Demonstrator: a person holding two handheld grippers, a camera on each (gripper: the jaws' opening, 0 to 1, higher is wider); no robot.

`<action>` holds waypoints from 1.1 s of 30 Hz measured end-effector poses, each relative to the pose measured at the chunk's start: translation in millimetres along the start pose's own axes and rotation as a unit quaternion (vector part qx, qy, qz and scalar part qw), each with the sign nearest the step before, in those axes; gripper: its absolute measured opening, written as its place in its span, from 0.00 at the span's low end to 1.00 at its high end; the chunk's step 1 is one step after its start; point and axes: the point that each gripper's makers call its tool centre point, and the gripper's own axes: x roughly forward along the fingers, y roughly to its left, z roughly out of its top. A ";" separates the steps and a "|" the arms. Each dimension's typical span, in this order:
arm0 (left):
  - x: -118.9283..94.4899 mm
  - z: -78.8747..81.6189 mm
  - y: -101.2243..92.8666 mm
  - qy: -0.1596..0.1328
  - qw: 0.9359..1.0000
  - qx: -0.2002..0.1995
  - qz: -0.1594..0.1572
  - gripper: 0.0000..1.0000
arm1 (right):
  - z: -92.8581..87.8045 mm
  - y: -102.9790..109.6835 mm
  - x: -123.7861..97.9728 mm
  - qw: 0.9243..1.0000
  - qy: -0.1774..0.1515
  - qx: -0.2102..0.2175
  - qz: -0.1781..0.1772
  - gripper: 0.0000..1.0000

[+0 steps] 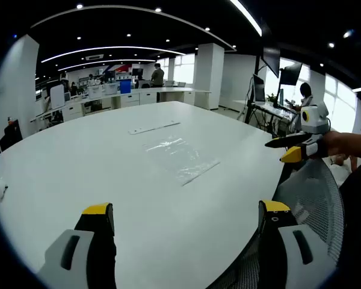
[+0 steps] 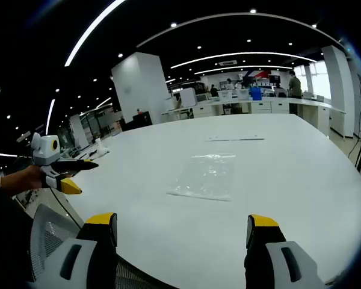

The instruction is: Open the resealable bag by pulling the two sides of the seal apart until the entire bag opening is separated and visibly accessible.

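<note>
Clear resealable bag (image 1: pixel 180 158) lying flat on the white worktop (image 1: pixel 78 168), roughly central, its film crinkled and glinting. In the right gripper view the bag (image 2: pixel 206 174) presents a straight near edge facing the camera; which edge carries the seal cannot be told. All four bag edges lie well inside the worktop's rim, with bare white surface on every side. Beyond the bag, apart from it, a thin white strip (image 1: pixel 154 127) lies flat toward the far side of the worktop; the same strip (image 2: pixel 235 139) shows in the right gripper view.

Left gripper (image 1: pixel 186 211): yellow-tipped jaws spread wide, nothing between them, hovering over the near curved edge of the worktop, short of the bag. Right gripper (image 2: pixel 183 220): jaws likewise wide apart and empty, over the near edge. Each gripper appears in the other's view, held in a hand off the side of the worktop: the right one (image 1: pixel 292 147) at the right, the left one (image 2: pixel 69 174) at the left, both clear of the surface.

A grey mesh chair back (image 1: pixel 316 192) stands against the near worktop edge. Background: open office with desks, monitors, white columns and people, well apart.
</note>
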 end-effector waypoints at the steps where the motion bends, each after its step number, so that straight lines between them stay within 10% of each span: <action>1: -0.1 -0.2 0.1 0.000 1.000 -0.001 0.000 0.98 | -0.1 -0.1 0.1 1.000 0.000 -0.001 0.000 0.89; 33: -0.6 -5.4 -2.6 0.009 1.000 -0.004 -0.004 0.97 | -1.5 -0.9 2.4 1.000 0.005 -0.001 0.001 0.88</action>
